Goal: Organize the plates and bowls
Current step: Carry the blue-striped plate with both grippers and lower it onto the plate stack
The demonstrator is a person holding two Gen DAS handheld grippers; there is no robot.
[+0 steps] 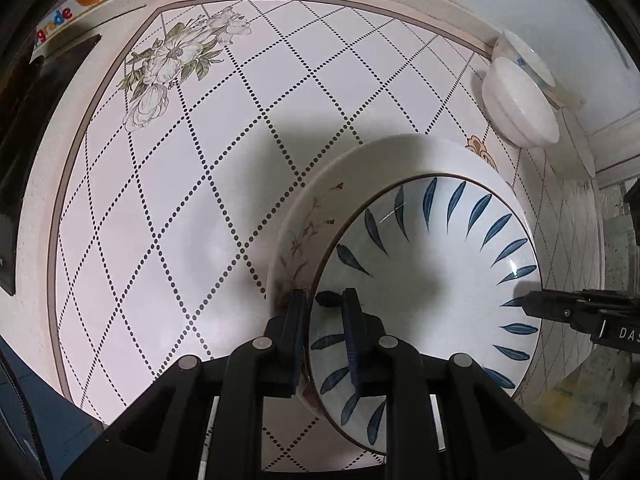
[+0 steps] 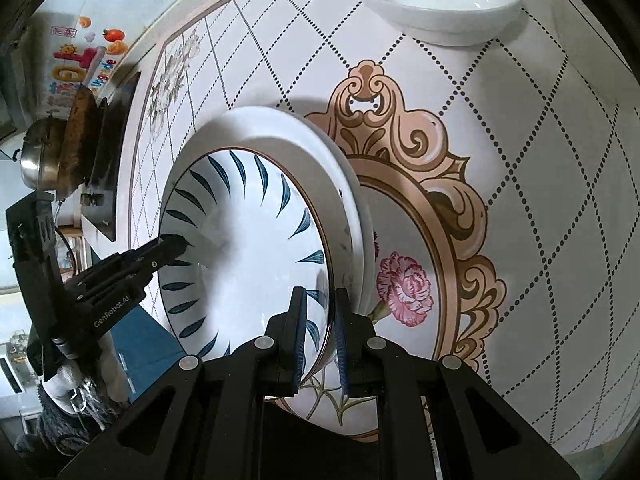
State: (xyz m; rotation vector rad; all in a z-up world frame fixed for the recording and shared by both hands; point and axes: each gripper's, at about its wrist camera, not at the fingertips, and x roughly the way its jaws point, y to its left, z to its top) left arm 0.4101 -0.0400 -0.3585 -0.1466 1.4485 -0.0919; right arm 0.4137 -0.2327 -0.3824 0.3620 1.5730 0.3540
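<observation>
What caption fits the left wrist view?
Both grippers clamp opposite rims of the blue-leaf plate above a white plate.

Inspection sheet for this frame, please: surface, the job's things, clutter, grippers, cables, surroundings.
Surface: white tiled countertop with dotted diamond lines and flower decals.
Job's things: blue-leaf patterned ceramic plate lying in a larger white floral-rimmed plate; two plain white bowls stacked at the counter's far edge.
Clutter: nothing seen on the countertop.
Grippers: left gripper and right gripper each straddle the blue-leaf plate's rim on opposite sides; contact cannot be told.
Cables: nothing seen.
Surroundings: steel pot beside the counter; fruit stickers on the wall.
</observation>
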